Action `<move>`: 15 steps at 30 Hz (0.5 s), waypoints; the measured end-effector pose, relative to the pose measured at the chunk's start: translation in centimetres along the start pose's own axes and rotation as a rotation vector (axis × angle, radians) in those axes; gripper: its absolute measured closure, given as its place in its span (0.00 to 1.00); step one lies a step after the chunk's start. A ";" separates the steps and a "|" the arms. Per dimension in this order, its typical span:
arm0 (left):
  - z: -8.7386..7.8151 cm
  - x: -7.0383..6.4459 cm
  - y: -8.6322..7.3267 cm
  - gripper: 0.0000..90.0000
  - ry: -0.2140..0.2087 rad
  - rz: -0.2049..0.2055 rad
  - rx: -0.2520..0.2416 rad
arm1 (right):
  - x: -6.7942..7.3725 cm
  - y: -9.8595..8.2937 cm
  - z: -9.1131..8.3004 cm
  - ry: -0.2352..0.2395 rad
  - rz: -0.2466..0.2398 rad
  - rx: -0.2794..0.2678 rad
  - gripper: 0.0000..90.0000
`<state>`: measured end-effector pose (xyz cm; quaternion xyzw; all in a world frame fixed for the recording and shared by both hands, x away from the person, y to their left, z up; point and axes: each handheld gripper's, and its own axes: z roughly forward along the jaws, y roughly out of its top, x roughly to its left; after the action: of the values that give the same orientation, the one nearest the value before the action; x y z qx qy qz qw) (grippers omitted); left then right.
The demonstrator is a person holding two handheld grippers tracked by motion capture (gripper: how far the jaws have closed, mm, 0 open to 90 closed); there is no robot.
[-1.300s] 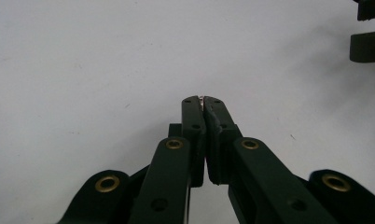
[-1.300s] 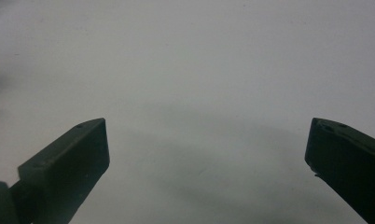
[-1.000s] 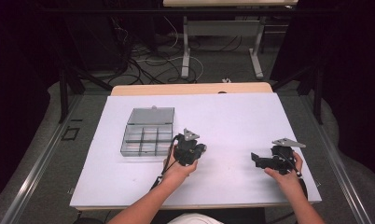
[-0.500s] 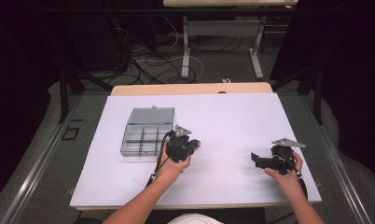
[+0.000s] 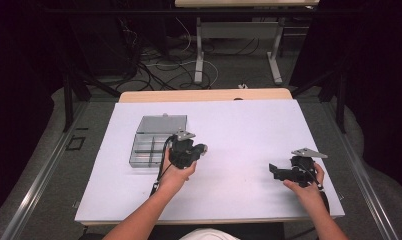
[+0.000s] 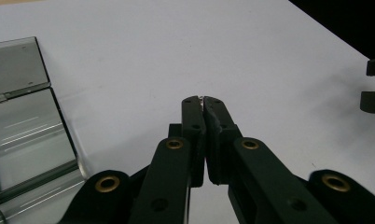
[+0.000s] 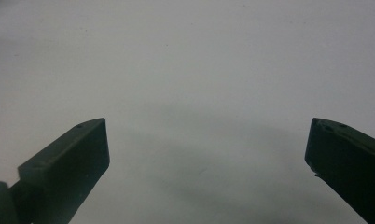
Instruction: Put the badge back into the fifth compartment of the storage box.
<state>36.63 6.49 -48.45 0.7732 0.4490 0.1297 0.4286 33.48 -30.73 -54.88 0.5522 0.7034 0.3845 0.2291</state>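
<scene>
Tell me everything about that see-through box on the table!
The clear plastic box looks greyish and see-through, with thin walls splitting it into small compartments. Its hinged lid lies flat, folded open at the far end. It sits on the white table, on the left side. The left gripper, jaws shut, is right beside its near right corner; whether they touch is unclear.

The high view is looking forward and down from above the person's side, taking in the whole white table [image 5: 239,130] from some way off. The left gripper view is riding low and close, facing along its closed jaws across the tabletop, catching the clear compartment box [image 6: 22,121] at its left edge; the high view is sharing that box [image 5: 156,140]. The right gripper view is sitting very near the white surface [image 7: 185,70], peering between its parted jaws
</scene>
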 end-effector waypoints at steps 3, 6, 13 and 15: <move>-0.2 0.2 0.1 0.98 0.007 -0.003 0.000 | 0.0 0.0 0.0 0.001 0.003 0.001 0.00; -0.4 0.5 0.1 0.98 0.013 -0.008 0.004 | 0.0 0.0 -0.1 0.000 0.003 0.001 0.00; -1.0 1.4 0.3 0.98 0.024 -0.025 -0.005 | -0.1 0.0 -0.1 -0.002 0.004 -0.002 0.00; -1.2 1.7 0.4 0.98 0.027 -0.024 -0.010 | -0.1 0.0 -0.1 -0.002 0.004 -0.004 0.00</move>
<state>37.14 8.46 -47.72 0.7638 0.4634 0.1371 0.4278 33.43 -30.84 -54.78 0.5535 0.7014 0.3859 0.2300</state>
